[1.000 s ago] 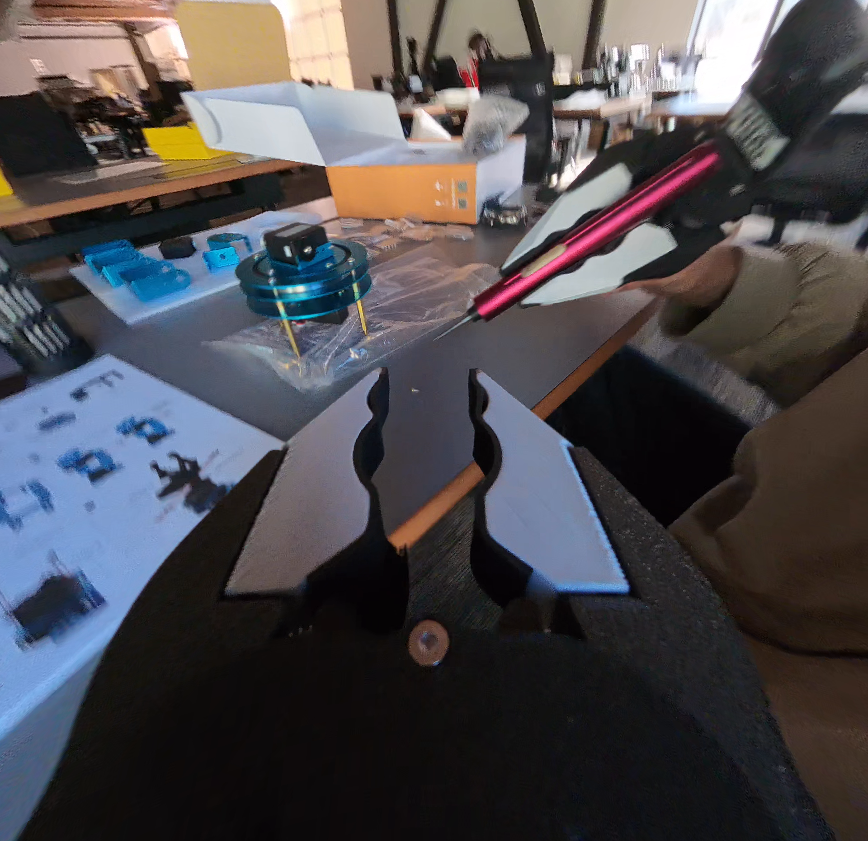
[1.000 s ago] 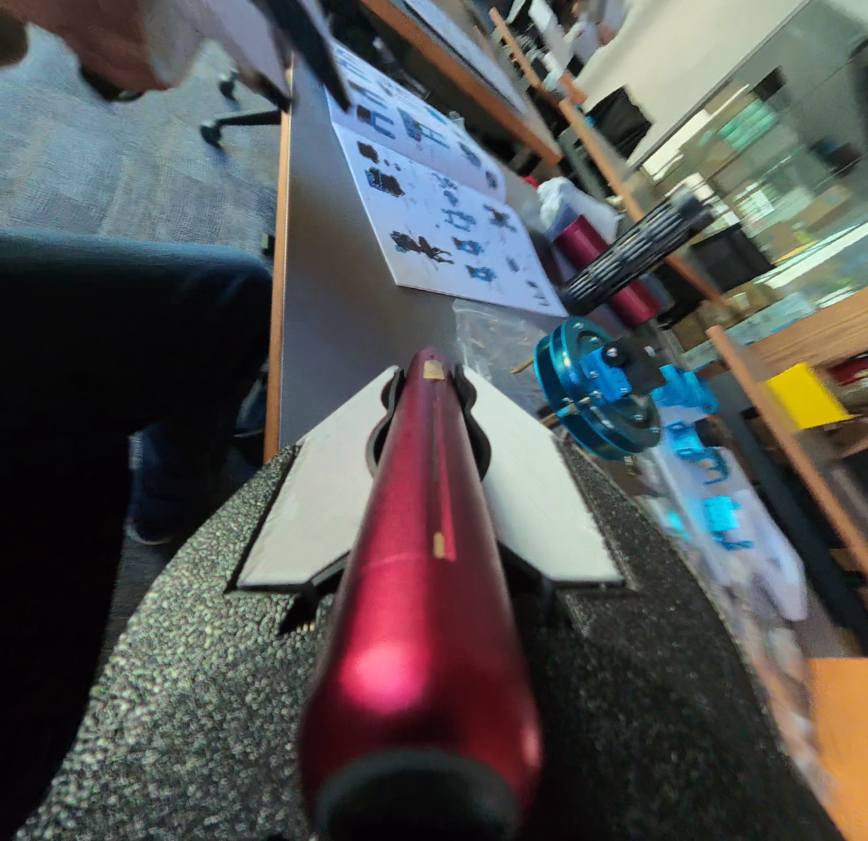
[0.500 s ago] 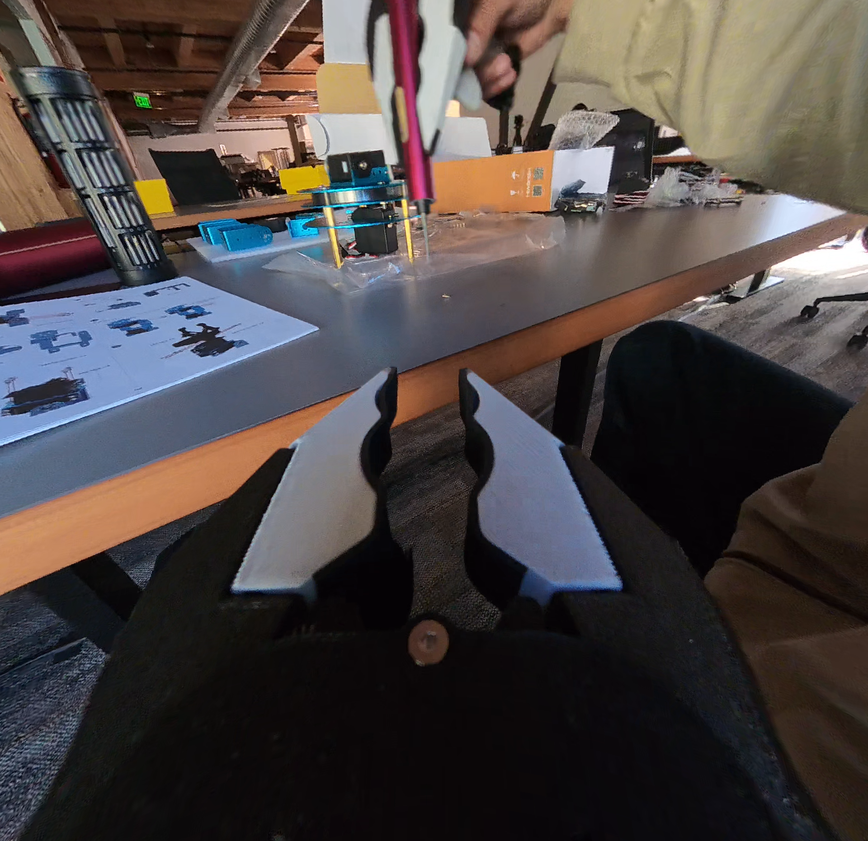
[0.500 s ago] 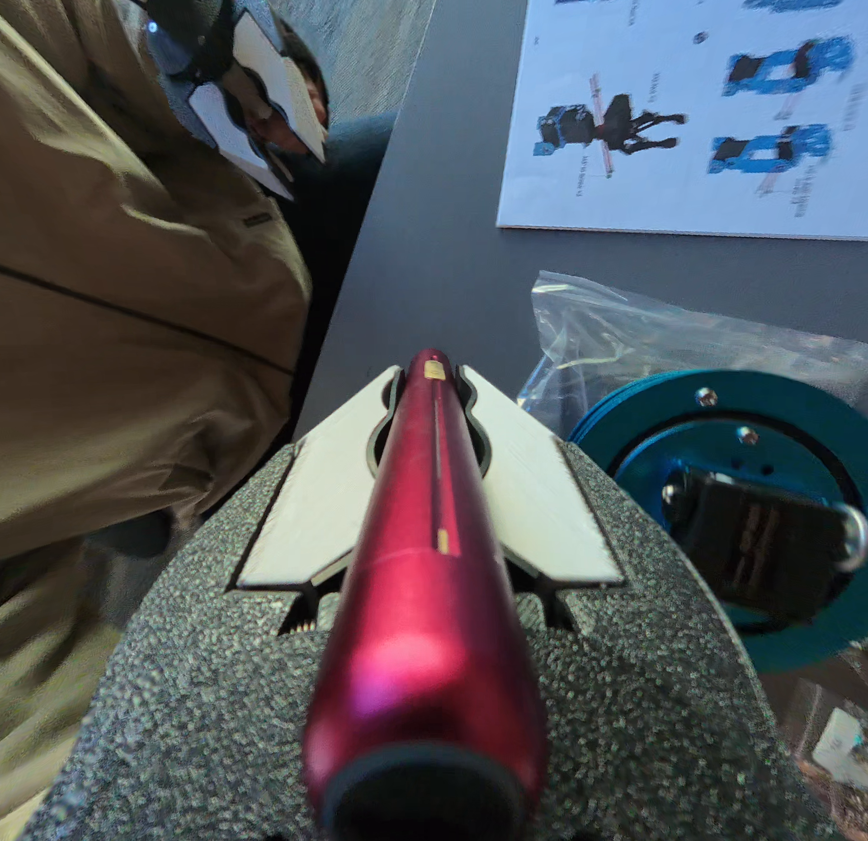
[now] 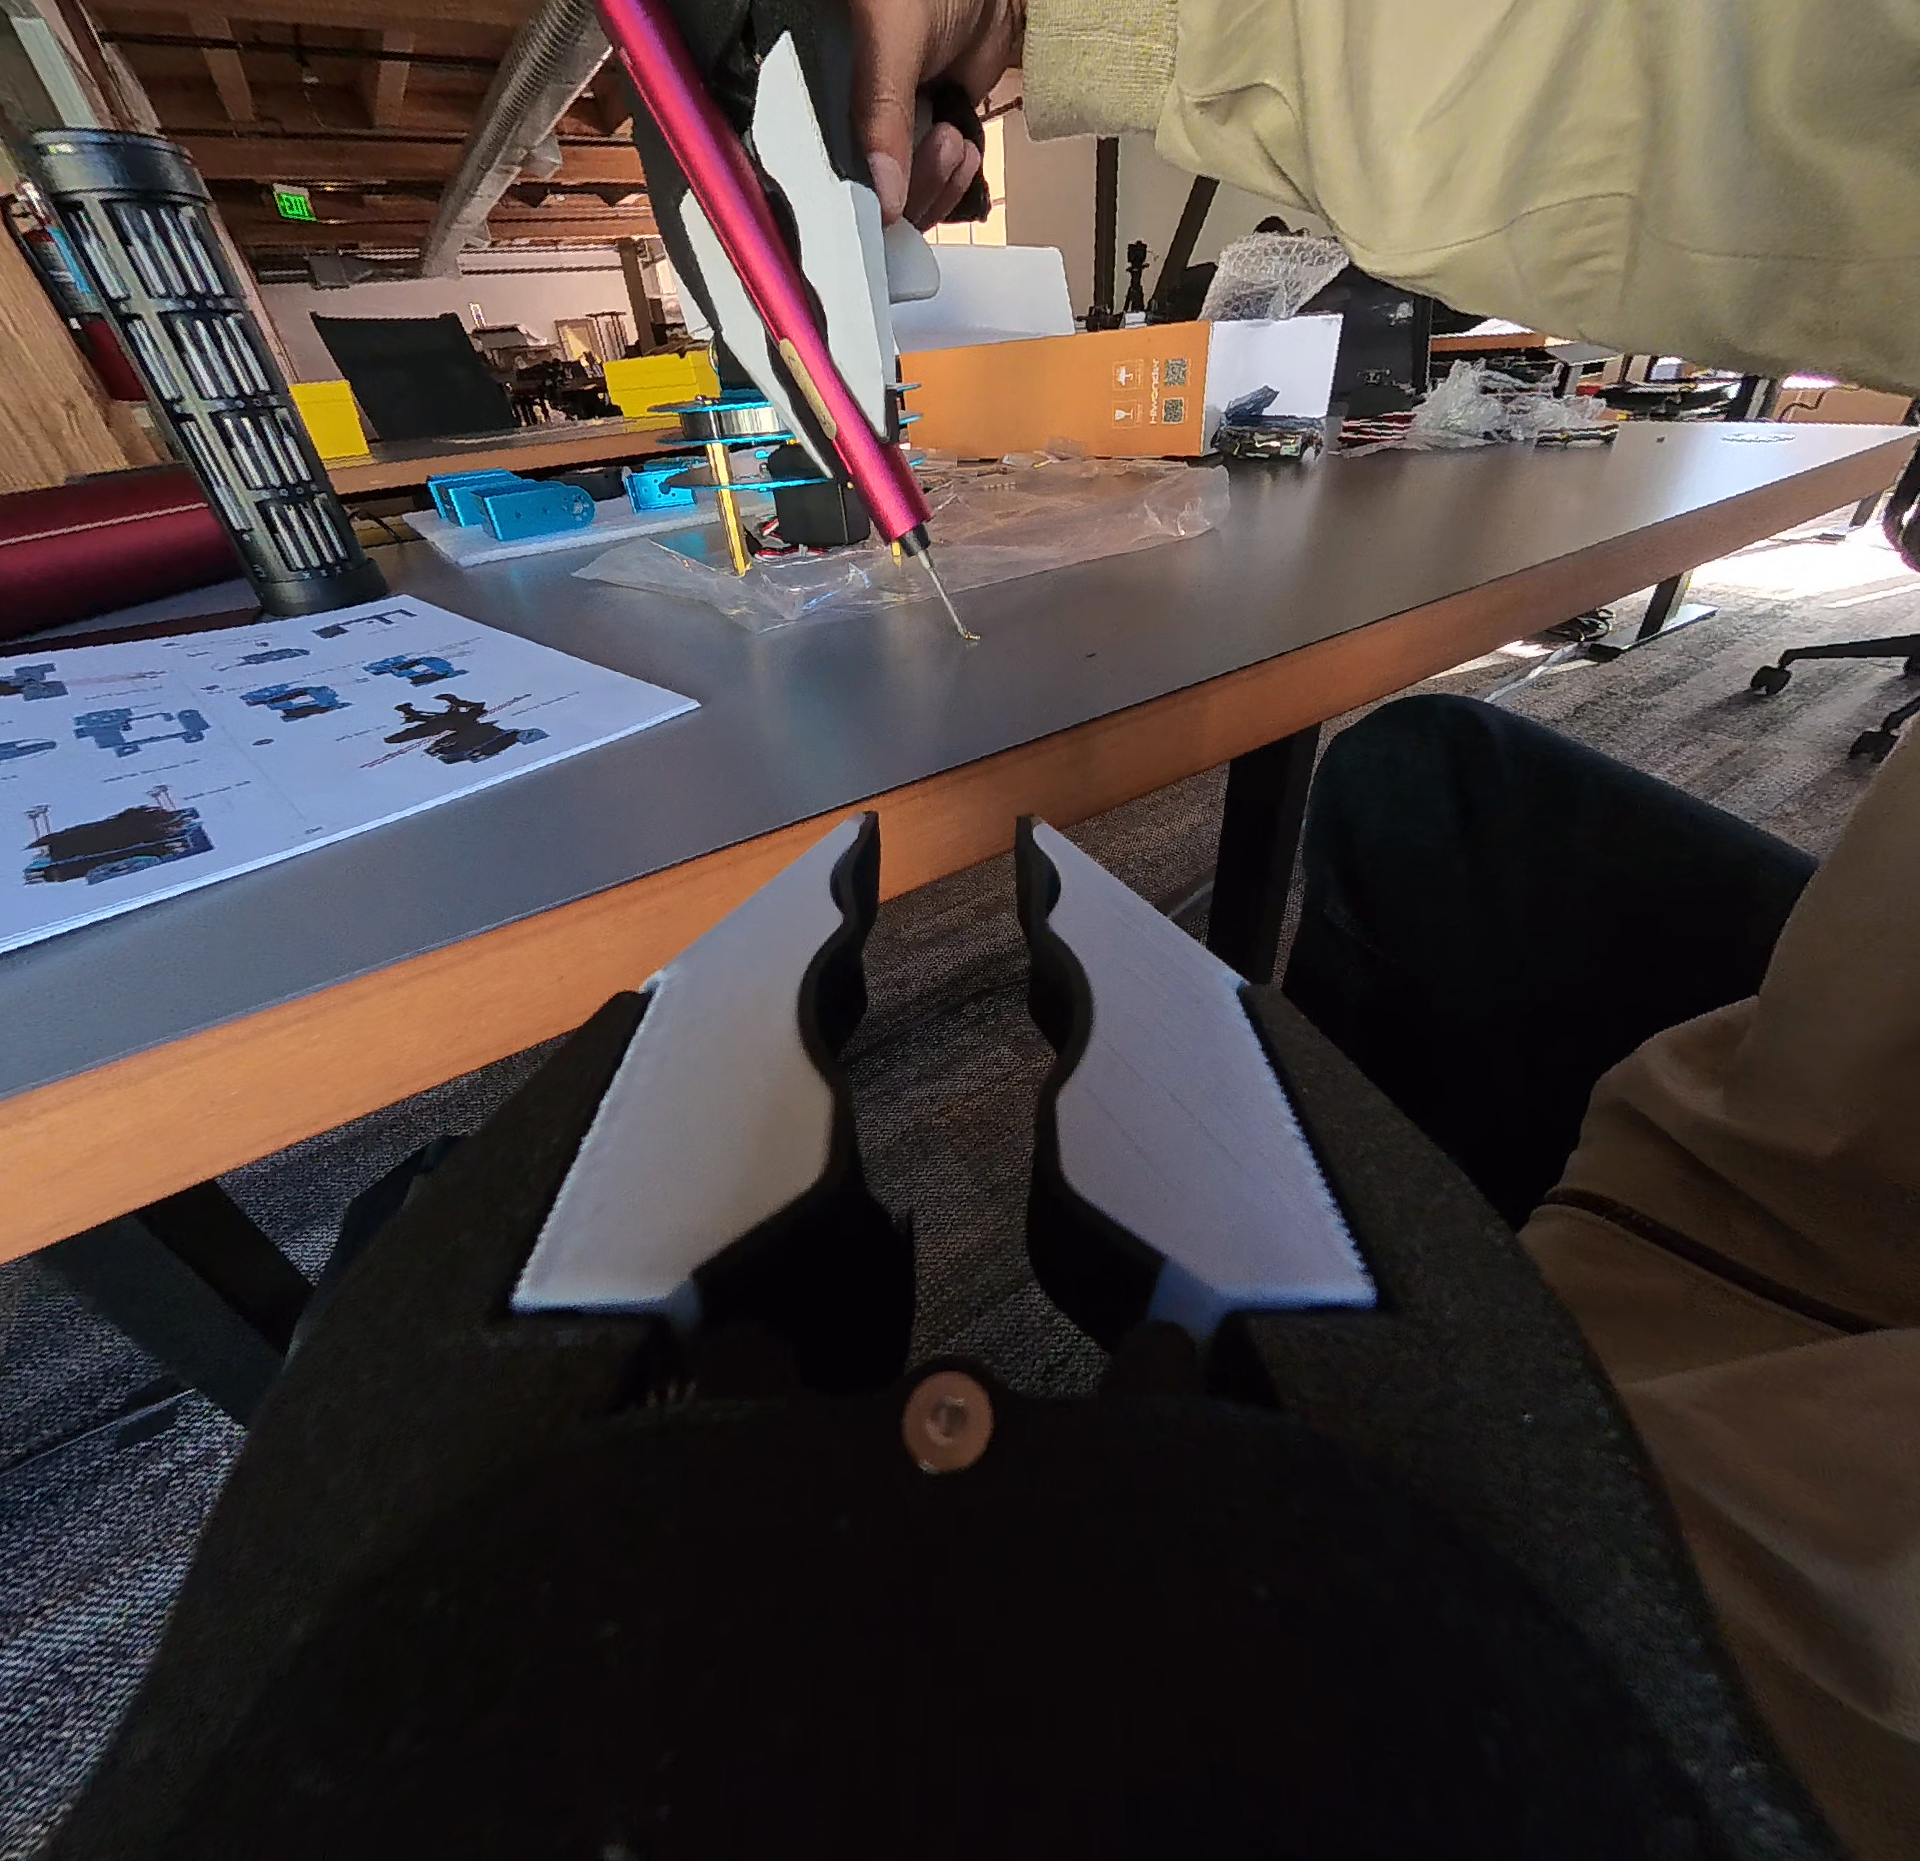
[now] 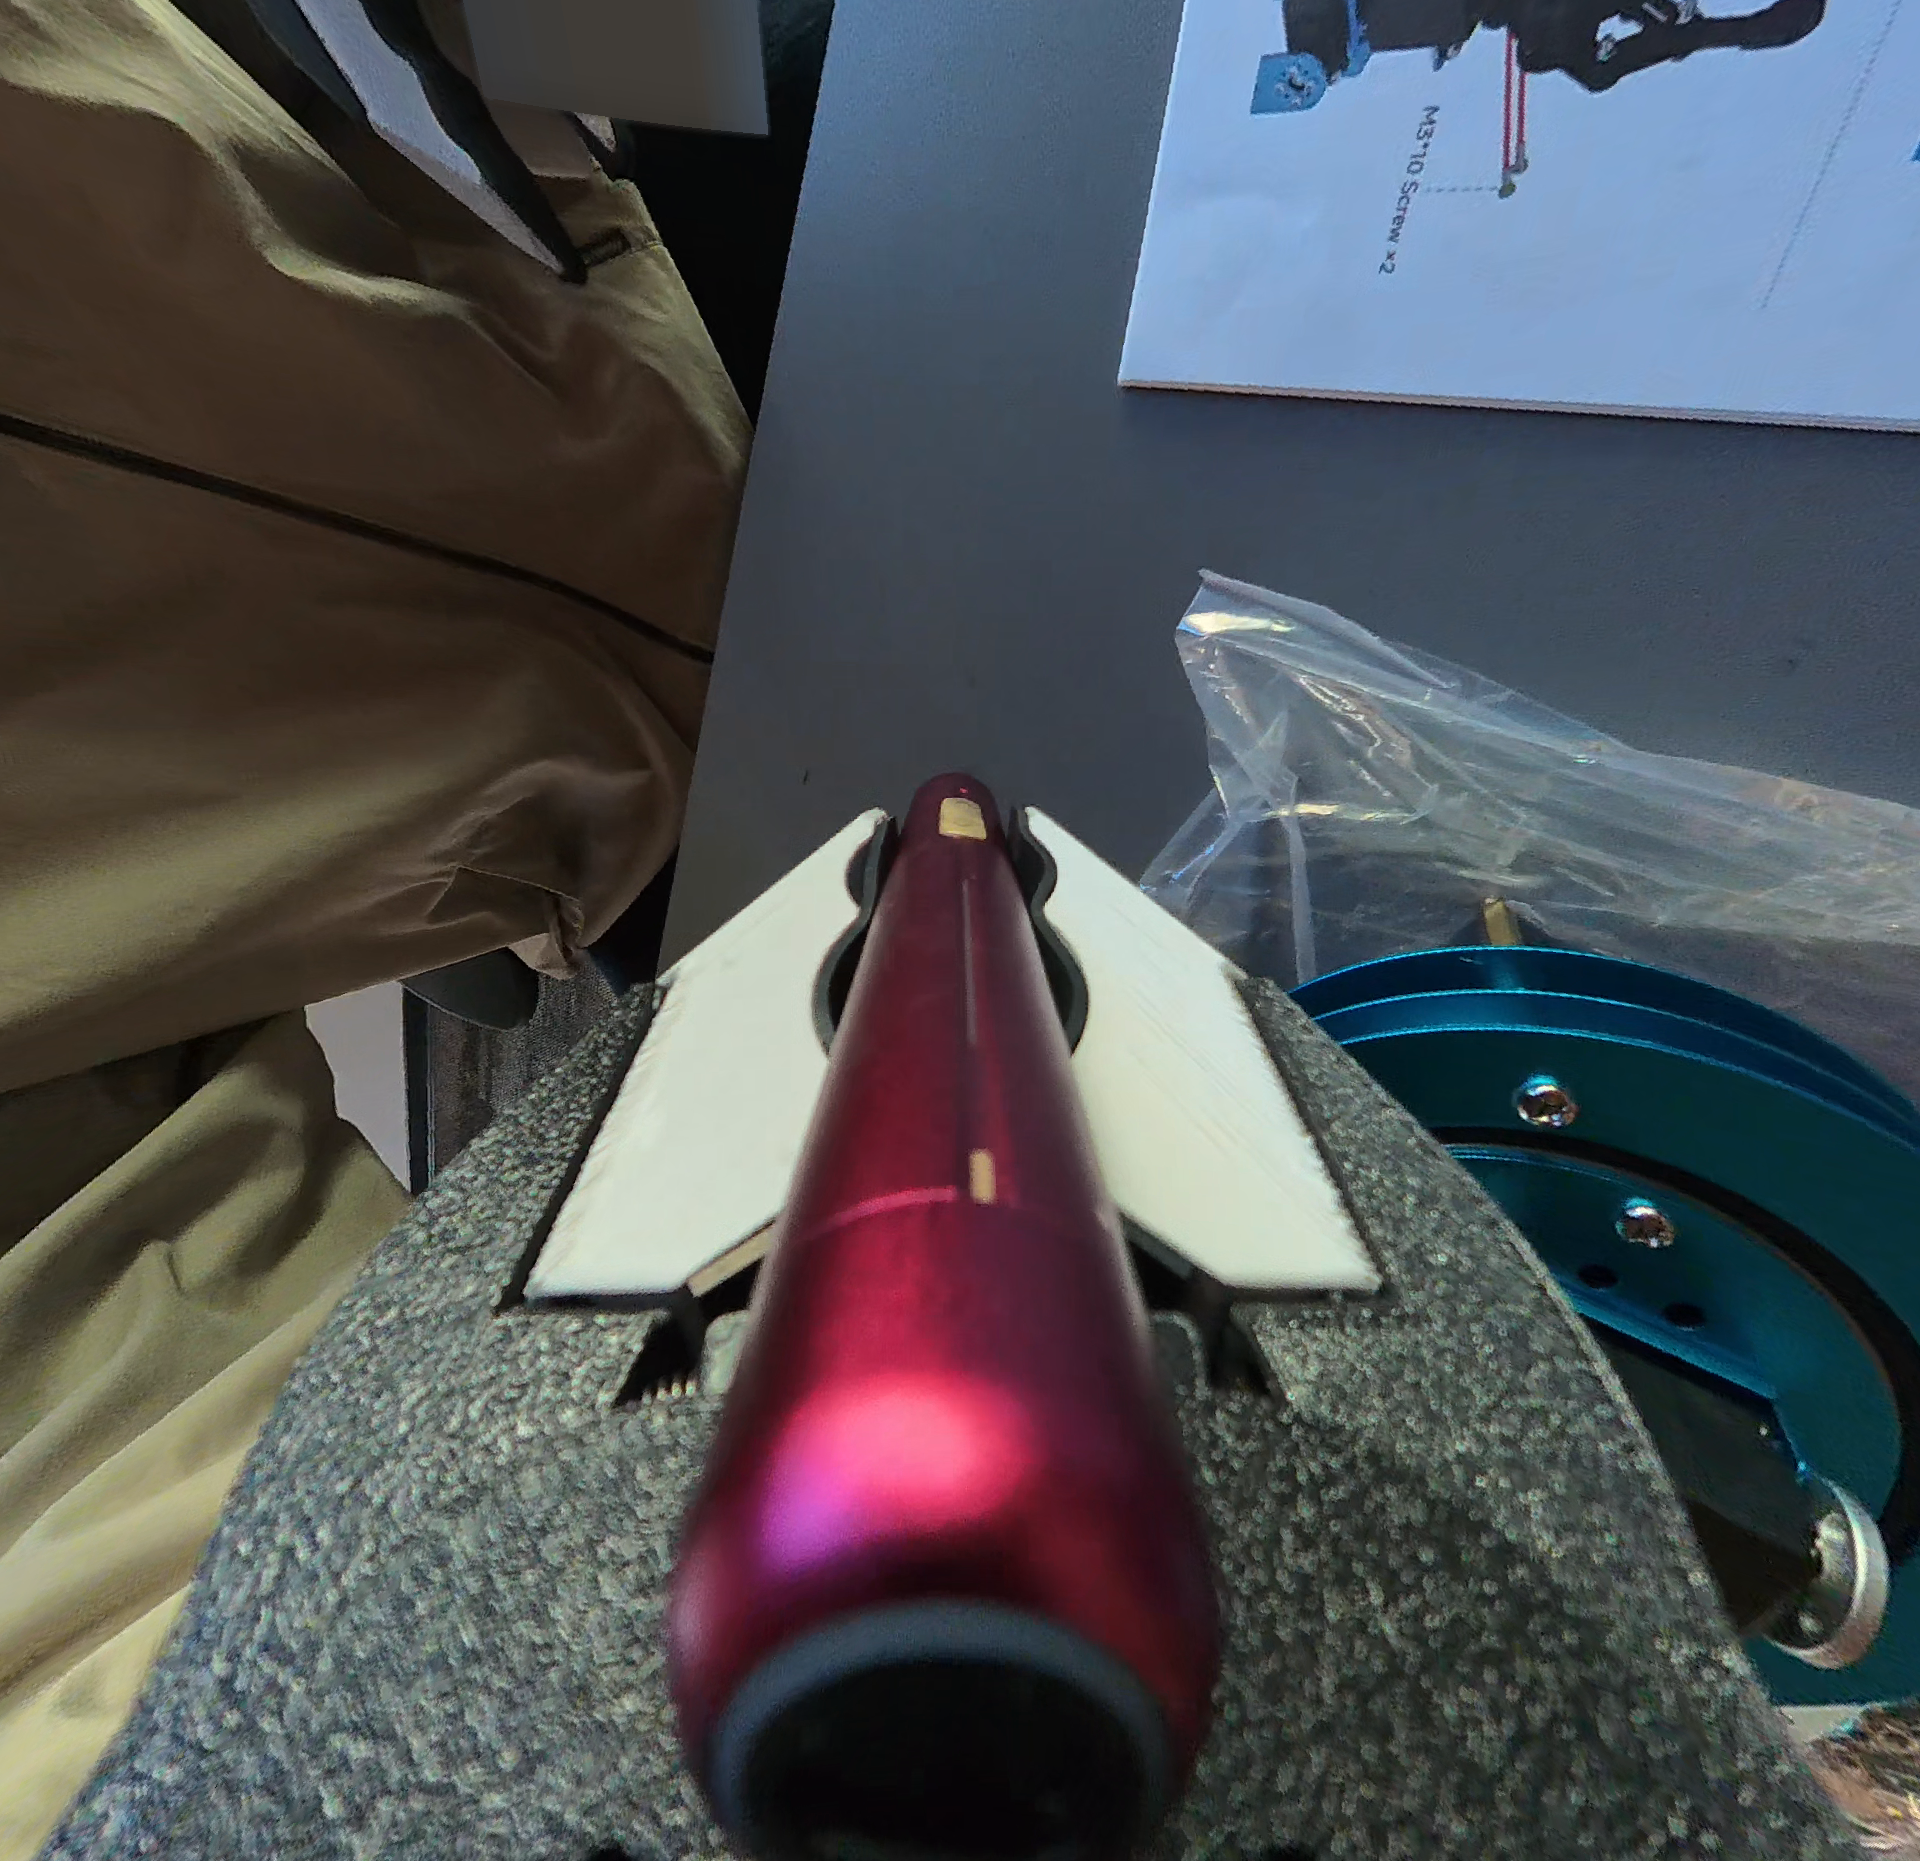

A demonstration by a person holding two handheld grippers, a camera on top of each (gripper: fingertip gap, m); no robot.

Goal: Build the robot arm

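My right gripper [image 6: 956, 824] is shut on a magenta pen-shaped screwdriver [image 6: 956, 1188] and points it down at the grey table [image 6: 987, 461]. In the left wrist view the screwdriver [image 5: 769, 284] slants down and its thin bit touches the tabletop at a tiny gold speck [image 5: 971, 635], just in front of a clear plastic bag [image 5: 935, 554]. A blue disc assembly on gold posts [image 5: 748, 440] stands on that bag; it also shows in the right wrist view [image 6: 1621, 1188]. My left gripper [image 5: 945, 845] is open and empty, held below the table's wooden front edge [image 5: 623, 928].
A printed instruction sheet [image 5: 260, 731] lies at the left. Behind it stand a black mesh cylinder [image 5: 197, 377] and a dark red tube [image 5: 104, 554]. Blue parts [image 5: 520, 507] and an orange and white box [image 5: 1122, 388] sit farther back. A person's dark trouser leg [image 5: 1507, 928] is at the right. There is about 20 centimetres between the tips of the two grippers. My right gripper is the nearer one to the black mesh cylinder [image 5: 197, 377]: about 30 centimetres, against 45 centimetres.
The right gripper has tilted and lowered the screwdriver from beside the blue assembly to the bare tabletop in front of the bag. The left gripper dropped below the table edge, then stayed still.
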